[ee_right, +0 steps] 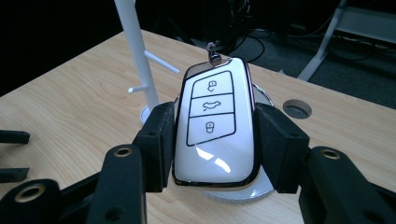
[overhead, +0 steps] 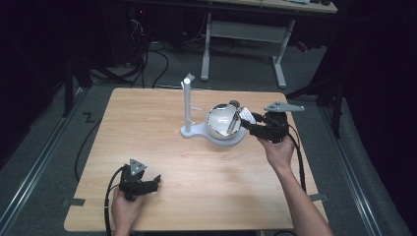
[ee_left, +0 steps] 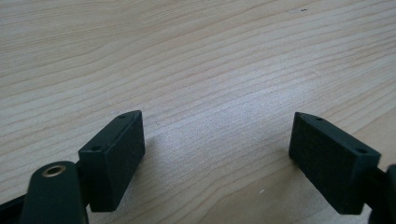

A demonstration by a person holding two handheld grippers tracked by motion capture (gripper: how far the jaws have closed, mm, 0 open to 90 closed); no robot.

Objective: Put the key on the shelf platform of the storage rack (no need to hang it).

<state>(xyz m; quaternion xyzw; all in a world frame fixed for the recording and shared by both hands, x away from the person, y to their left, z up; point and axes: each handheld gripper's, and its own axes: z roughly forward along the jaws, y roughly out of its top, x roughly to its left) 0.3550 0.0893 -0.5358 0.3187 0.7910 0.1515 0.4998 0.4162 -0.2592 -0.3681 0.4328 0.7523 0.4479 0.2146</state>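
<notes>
Car key, white with a dark rim and three outlined buttons, sits clamped between the two black jaws of the right gripper, one jaw pressed to each long edge. A small metal ring or clasp tops its far end; the detail there is too small to make out properly. From the high view, the right gripper holds the key over the right rim of a shiny metal bowl, right of centre on the wooden table. The bowl rests on a white base, from which a thin white post rises just to the bowl's left, with short pegs sticking out sideways. A round hole in the tabletop lies to the right in the right gripper view.

The left gripper rests at the near left of the table, well apart from the bowl. Its jaws stand wide apart with nothing between them, only bare wood grain beneath.
</notes>
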